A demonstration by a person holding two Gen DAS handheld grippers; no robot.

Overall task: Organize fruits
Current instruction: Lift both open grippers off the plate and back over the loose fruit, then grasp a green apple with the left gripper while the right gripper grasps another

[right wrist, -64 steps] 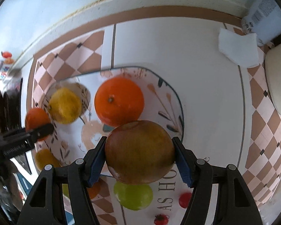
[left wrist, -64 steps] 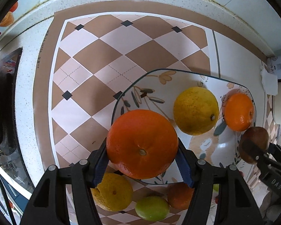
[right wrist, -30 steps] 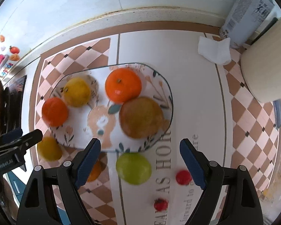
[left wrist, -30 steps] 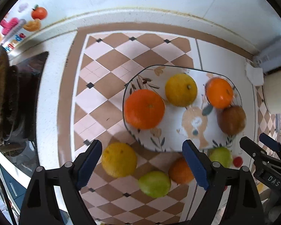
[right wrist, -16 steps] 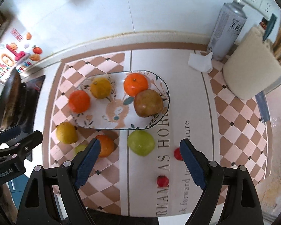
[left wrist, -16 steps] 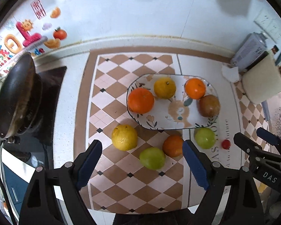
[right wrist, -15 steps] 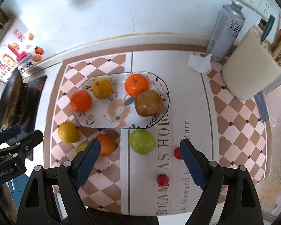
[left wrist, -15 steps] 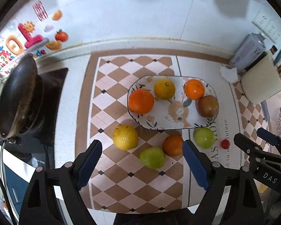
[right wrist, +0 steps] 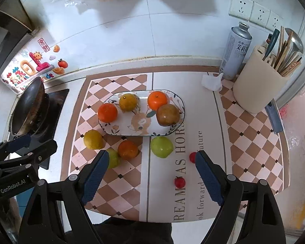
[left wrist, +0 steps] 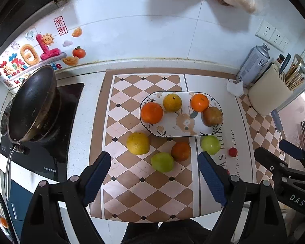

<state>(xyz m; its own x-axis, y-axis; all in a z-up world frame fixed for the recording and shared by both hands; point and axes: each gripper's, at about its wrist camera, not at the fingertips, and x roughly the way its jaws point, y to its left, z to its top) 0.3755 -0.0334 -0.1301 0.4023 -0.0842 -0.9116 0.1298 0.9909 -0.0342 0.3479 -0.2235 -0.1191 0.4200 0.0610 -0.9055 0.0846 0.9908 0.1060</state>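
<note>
A patterned oval plate point(left wrist: 172, 130) point(right wrist: 124, 130) holds an orange point(left wrist: 151, 112), a yellow citrus point(left wrist: 172, 102), a smaller orange point(left wrist: 199, 102) and a brown fruit point(left wrist: 212, 116) point(right wrist: 168, 114). In front of it on the checked mat lie a yellow citrus point(left wrist: 137, 143), a dark orange point(left wrist: 181, 151), two green fruits point(left wrist: 162, 162) point(left wrist: 210, 145) and two small red fruits point(right wrist: 192, 157) point(right wrist: 179, 182). My left gripper point(left wrist: 154, 163) and right gripper point(right wrist: 151, 162) are both open and empty, held high above the counter's front edge.
A black pan point(left wrist: 32, 103) sits on the stove at the left. A spray can point(right wrist: 236, 50), a crumpled tissue point(right wrist: 211, 82) and a cream utensil holder point(right wrist: 260, 87) stand at the back right. The counter's front edge lies just below the grippers.
Both grippers let go of their fruit on the plate, opened, and pulled up and back. The orange and the brown fruit now rest on the plate.
</note>
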